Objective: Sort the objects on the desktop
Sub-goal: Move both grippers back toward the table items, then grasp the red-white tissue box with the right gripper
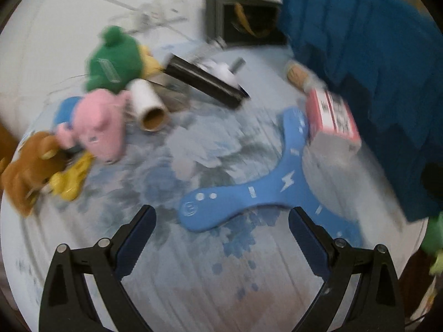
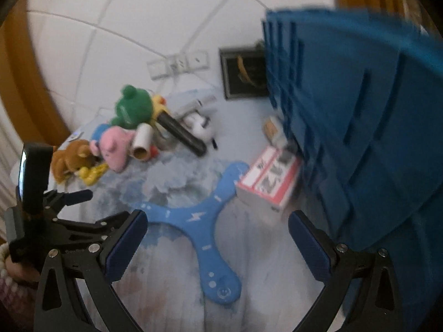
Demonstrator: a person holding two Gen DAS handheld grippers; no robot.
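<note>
Little of the sorting looks done. Both tools are empty and spread wide: the left tool (image 1: 221, 221) and the right tool (image 2: 217, 225) each hang just above the surface (image 1: 193, 276) with nothing between their fingers. Judging by the loose pile, nearly everything is yet to be put away.

The blue boomerang (image 1: 249, 191) serves as the landmark. It lies flat on the surface right in front of both tools, nearest of all the objects. It has three arms and so no single long axis: seen from the left wrist, one arm with the round emblem points toward the left tool, one runs up toward the pink and white box (image 1: 331, 116), and one passes under the tool's right finger.

The pink and white box touches the tip of the boomerang's far arm and lies on its side. Just beyond the box stands the blue crate (image 1: 373, 69), probably where things go; its inside is not visible.

Well to the other side of the boomerang sits a cluster: a green plush toy (image 1: 113, 58), a pink plush toy (image 1: 99, 127), a brown bear (image 1: 30, 166), a yellow toy (image 1: 72, 179), a cardboard tube (image 1: 148, 105) with its open end toward the camera, and a black tube (image 1: 205, 80) lying slantwise. Both views are motion-blurred, so small items stay unclear.
</note>
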